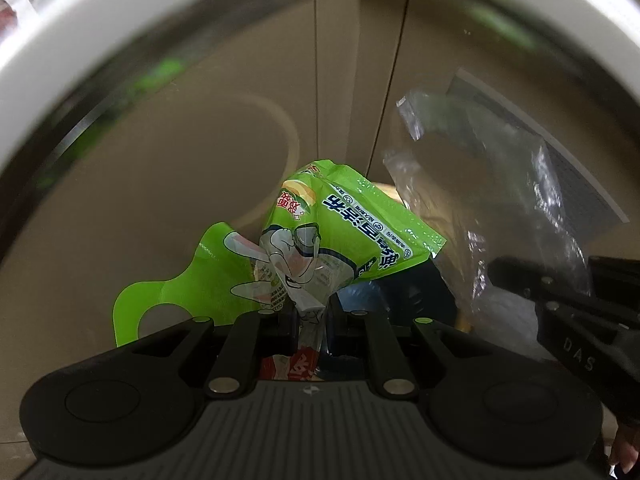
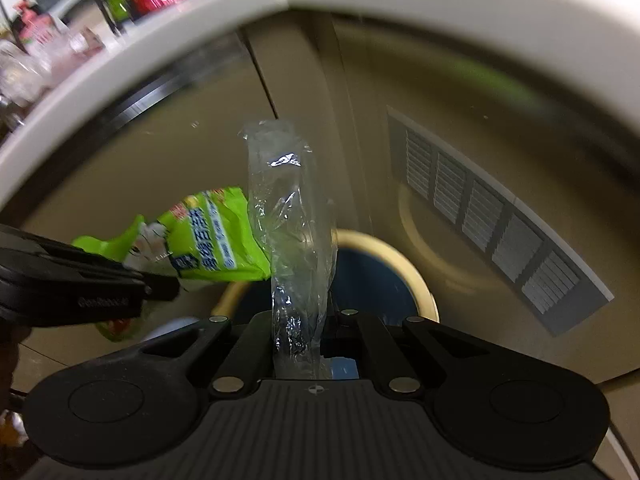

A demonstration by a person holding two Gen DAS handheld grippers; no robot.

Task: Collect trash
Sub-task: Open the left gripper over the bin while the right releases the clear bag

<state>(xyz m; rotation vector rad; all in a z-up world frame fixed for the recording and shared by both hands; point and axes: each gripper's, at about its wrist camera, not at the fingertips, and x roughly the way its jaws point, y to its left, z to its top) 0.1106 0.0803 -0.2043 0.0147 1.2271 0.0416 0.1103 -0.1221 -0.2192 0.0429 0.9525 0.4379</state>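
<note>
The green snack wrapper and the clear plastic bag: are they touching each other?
Cannot tell. In the right wrist view the green snack wrapper meets the clear plastic bag edge to edge, but this may be only overlap; the left wrist view is no plainer.

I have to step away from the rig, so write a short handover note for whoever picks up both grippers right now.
Left gripper: shut on the green snack wrapper.
Right gripper: shut on the clear plastic wrapper.
Both pieces hang over the floor, below the white table edge; the bin with the beige rim sits under them.
Done: both pieces picked up.
Left: release each into the bin. More items sit on the table; check there.
</note>
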